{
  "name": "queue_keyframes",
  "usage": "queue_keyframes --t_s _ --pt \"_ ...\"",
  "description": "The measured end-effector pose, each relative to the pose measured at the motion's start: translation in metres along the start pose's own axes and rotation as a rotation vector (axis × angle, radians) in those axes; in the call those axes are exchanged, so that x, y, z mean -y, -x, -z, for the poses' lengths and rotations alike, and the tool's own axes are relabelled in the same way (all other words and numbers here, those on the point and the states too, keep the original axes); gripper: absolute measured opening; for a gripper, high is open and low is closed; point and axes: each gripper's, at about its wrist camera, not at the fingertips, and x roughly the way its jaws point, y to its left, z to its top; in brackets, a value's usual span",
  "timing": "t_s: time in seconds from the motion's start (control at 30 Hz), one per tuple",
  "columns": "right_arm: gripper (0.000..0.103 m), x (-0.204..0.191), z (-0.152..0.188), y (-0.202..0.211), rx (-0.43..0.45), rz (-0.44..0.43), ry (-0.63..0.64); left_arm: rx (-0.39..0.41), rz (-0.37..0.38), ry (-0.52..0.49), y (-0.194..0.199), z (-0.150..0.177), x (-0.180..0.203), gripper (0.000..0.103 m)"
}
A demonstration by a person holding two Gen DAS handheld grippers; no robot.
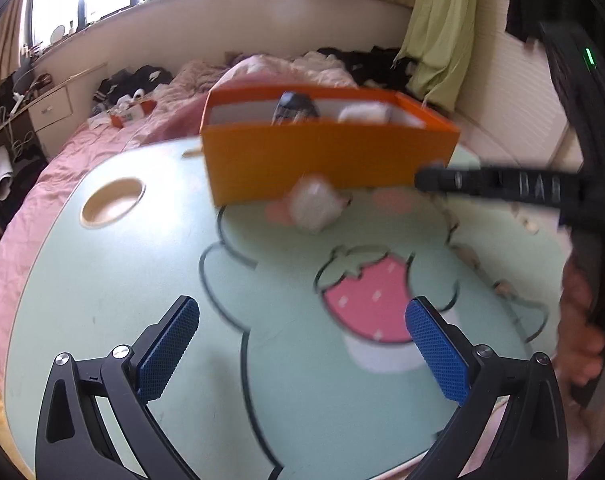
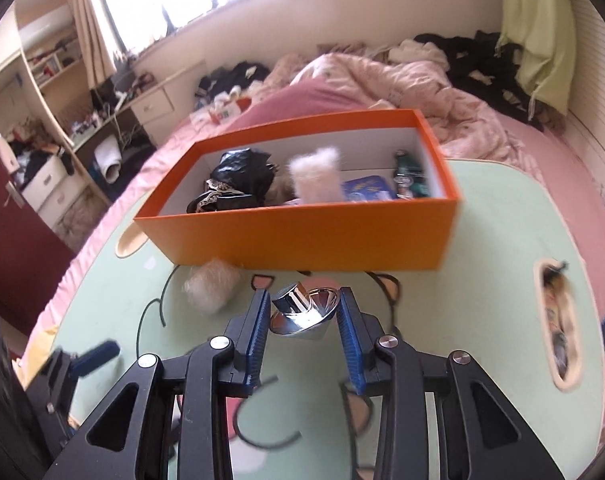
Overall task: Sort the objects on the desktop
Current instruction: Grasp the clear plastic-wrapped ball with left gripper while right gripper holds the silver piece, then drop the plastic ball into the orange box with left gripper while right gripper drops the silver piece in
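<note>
Green table (image 2: 502, 208): one orange box (image 2: 302, 236), one fluffy ball (image 2: 210, 284); right hand-held gripper (image 2: 304, 316) clamps one chrome funnel (image 2: 302, 312), left hand-held gripper (image 1: 302, 344) agape.

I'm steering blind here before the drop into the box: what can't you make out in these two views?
- Left wrist view: motion blur smears the orange box contents and the white fluffy ball.
- Left wrist view: the right gripper fingertips are blurred; its load isn't visible.
- Right wrist view: the shiny metal funnel underside is hidden between the pads.
- Right wrist view: the box's front wall hides its floor.
</note>
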Motion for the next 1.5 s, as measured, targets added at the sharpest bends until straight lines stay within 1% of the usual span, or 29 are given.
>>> queue_keyframes --t_s 0.1,0.2,0.23,0.27,0.33,0.37,0.4,0.43,0.47,0.5,0.53,0.67,0.7,0.8,0.87,0.93,1.07,1.17,1.23,1.27,1.3,1.33,1.37,1.4,1.43,1.5 --pt "0.033 0.006 0.001 0.015 0.037 0.011 -0.014 0.033 0.016 -0.031 0.0 -0.027 0.007 0.103" --pt "0.033 0.01 -0.002 0.028 0.072 0.028 -0.01 -0.009 0.01 -0.055 -0.022 -0.05 0.01 0.102" --pt "0.033 0.011 -0.003 0.03 0.079 0.031 -0.011 -0.03 0.009 -0.059 -0.03 -0.055 0.01 0.097" --pt "0.033 0.013 -0.004 0.032 0.083 0.031 -0.013 -0.054 0.011 -0.064 -0.038 -0.058 0.009 0.086" --pt "0.033 0.016 -0.003 0.034 0.086 0.025 -0.019 -0.1 0.027 -0.059 -0.053 -0.06 0.006 0.078" --pt "0.033 0.017 -0.003 0.034 0.085 0.025 -0.023 -0.116 0.04 -0.053 -0.06 -0.062 0.005 0.076" --pt "0.033 0.018 -0.003 0.033 0.083 0.024 -0.024 -0.119 0.041 -0.043 -0.063 -0.062 0.003 0.074" --pt "0.034 0.018 -0.003 0.032 0.078 0.026 -0.022 -0.119 0.04 -0.035 -0.065 -0.062 0.001 0.068" --pt "0.034 0.018 -0.003 0.03 0.076 0.028 -0.02 -0.121 0.045 -0.023 -0.068 -0.062 -0.002 0.055" --pt "0.033 0.019 -0.003 0.03 0.075 0.029 -0.02 -0.126 0.052 -0.015 -0.07 -0.062 -0.004 0.048" --pt "0.033 0.018 -0.003 0.029 0.074 0.029 -0.019 -0.132 0.062 -0.008 -0.071 -0.061 -0.005 0.032" --pt "0.033 0.019 -0.003 0.029 0.076 0.033 -0.021 -0.113 0.116 -0.02 -0.062 -0.055 -0.008 0.032" --pt "0.033 0.02 -0.003 0.029 0.078 0.033 -0.023 -0.1 0.118 -0.024 -0.057 -0.053 -0.008 0.032" --pt "0.033 0.024 -0.005 0.032 0.088 0.034 -0.027 -0.045 0.125 -0.027 -0.035 -0.046 -0.011 0.032" --pt "0.033 0.023 -0.009 0.037 0.101 0.029 -0.021 -0.005 0.152 -0.012 -0.019 -0.048 -0.016 0.032" --pt "0.033 0.02 -0.017 0.041 0.115 0.016 -0.01 0.03 0.162 -0.005 -0.008 -0.057 -0.019 0.032" --pt "0.033 0.009 -0.044 0.04 0.154 0.007 0.019 0.095 0.134 -0.006 0.0 -0.095 -0.019 0.032" --pt "0.034 0.003 -0.069 0.026 0.148 0.001 0.03 0.091 0.141 -0.002 -0.009 -0.118 -0.019 0.032" --pt "0.034 0.0 -0.085 0.009 0.13 0.034 0.04 0.081 0.133 0.0 -0.02 -0.133 -0.015 0.033" --pt "0.034 0.0 -0.09 0.001 0.12 0.057 0.04 0.067 0.119 0.004 -0.028 -0.138 -0.015 0.039" --pt "0.035 0.0 -0.094 -0.008 0.108 0.076 0.039 0.045 0.097 0.013 -0.039 -0.143 -0.015 0.043" --pt "0.047 0.002 -0.098 -0.02 0.081 0.1 0.036 0.03 0.078 0.019 -0.047 -0.146 -0.015 0.055" --pt "0.056 0.004 -0.1 -0.028 0.06 0.123 0.029 0.018 0.053 0.026 -0.057 -0.148 -0.017 0.061" --pt "0.064 0.006 -0.101 -0.032 0.051 0.153 0.019 0.02 0.035 0.03 -0.062 -0.148 -0.019 0.062" --pt "0.066 0.009 -0.1 -0.036 0.048 0.174 0.013 0.02 0.024 0.031 -0.065 -0.146 -0.02 0.062" --pt "0.066 0.012 -0.096 -0.037 0.049 0.175 0.012 0.025 0.018 0.041 -0.063 -0.14 -0.025 0.062"
